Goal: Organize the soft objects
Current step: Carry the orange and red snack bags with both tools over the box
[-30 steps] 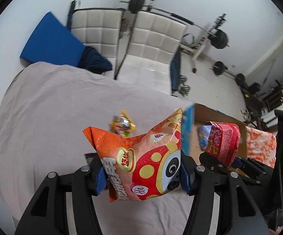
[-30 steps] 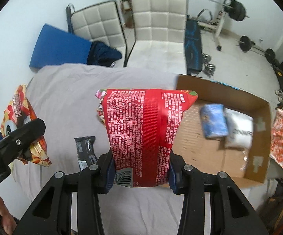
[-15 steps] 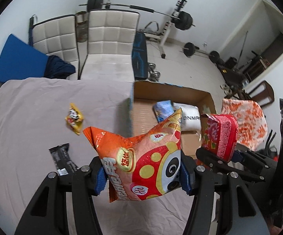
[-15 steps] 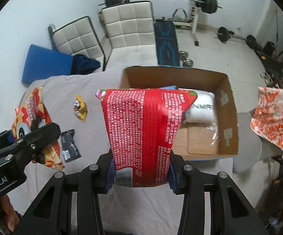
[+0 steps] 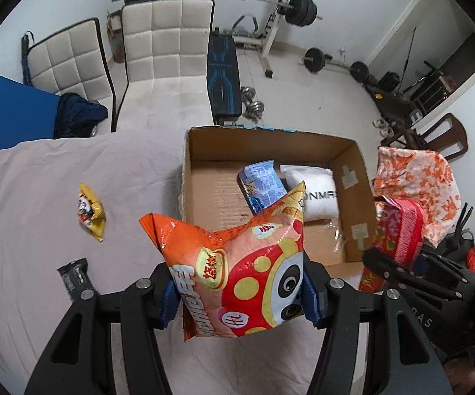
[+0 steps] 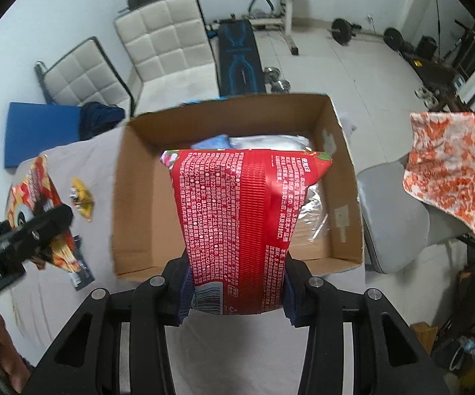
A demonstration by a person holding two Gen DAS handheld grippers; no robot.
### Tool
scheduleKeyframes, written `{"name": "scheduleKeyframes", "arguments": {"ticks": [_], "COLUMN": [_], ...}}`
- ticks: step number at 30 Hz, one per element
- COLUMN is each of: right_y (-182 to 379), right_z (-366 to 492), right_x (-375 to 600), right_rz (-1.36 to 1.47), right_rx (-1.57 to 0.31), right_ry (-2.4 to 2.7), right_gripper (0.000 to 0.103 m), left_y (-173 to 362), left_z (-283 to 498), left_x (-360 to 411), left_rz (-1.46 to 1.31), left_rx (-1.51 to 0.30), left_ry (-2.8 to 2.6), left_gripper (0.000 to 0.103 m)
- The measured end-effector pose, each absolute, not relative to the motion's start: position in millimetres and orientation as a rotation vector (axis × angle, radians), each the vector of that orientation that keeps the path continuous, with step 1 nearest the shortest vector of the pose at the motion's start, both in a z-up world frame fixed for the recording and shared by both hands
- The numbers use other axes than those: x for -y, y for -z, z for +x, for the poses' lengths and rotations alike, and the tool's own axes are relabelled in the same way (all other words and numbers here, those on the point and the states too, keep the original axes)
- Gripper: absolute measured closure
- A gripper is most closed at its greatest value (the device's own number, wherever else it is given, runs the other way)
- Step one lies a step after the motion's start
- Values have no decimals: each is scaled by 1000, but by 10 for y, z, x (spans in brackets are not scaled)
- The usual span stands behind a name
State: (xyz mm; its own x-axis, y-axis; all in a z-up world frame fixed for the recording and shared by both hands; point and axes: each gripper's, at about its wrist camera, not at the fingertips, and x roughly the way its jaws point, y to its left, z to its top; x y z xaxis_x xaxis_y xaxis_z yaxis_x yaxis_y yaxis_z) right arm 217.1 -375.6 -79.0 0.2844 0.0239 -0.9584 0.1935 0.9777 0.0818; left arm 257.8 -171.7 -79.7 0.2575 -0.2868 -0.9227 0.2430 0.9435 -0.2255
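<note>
Two snack bags are in the air at once, one per gripper, both near the cardboard box (image 5: pixel 352 151).

Left wrist view: the left gripper (image 5: pixel 239 296) is clamped across the lower part of the orange panda bag (image 5: pixel 237 263), which hangs just short of the box's near left corner above the cloth-covered table (image 5: pixel 33 181). The bag looks puffy and light, an air-filled foil pillow with brittle contents, so I judge it slippery and easy to crush; a hold on the flat sealed edge would probably be safer than one across the belly. Its bottom seam is hidden between the pads. In the box lie a blue packet (image 5: pixel 262 184) and a white pouch (image 5: pixel 316 194), the pouch's lettering partly cut off by the bag. A yellow sachet (image 5: pixel 91 212) and a black bar wrapper (image 5: pixel 74 275) remain on the cloth, well apart from the box. The right gripper shows only at the frame edge.

Right wrist view: the right gripper (image 6: pixel 235 293) is closed on the bottom end of the red bag (image 6: pixel 247 223), which stands upright over the box's near wall and interior. It seems equally light and crinkly, likely to sag or slide if the squeeze loosens. The bag blocks most of the box floor; only slivers of the blue packet and the white pouch show behind it. The panda bag is blurred at left.
</note>
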Motion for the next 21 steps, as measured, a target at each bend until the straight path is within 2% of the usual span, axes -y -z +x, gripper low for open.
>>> {"name": "scheduleKeyframes", "arguments": {"ticks": [10, 21], "right_y": [1670, 2504], "right_z": [2659, 2916], "right_x": [4281, 4467], "right_rz": [203, 187], "right_rx": [-1435, -1611], "right_ry": [182, 170], "right_gripper": [57, 57], "left_y": [1714, 2296], "left_z": [3393, 3788], "left_x": [2071, 2411], "left_rz": [-40, 19], "left_rx": [-1493, -1606], "left_ry": [318, 284], "left_gripper": [47, 45]}}
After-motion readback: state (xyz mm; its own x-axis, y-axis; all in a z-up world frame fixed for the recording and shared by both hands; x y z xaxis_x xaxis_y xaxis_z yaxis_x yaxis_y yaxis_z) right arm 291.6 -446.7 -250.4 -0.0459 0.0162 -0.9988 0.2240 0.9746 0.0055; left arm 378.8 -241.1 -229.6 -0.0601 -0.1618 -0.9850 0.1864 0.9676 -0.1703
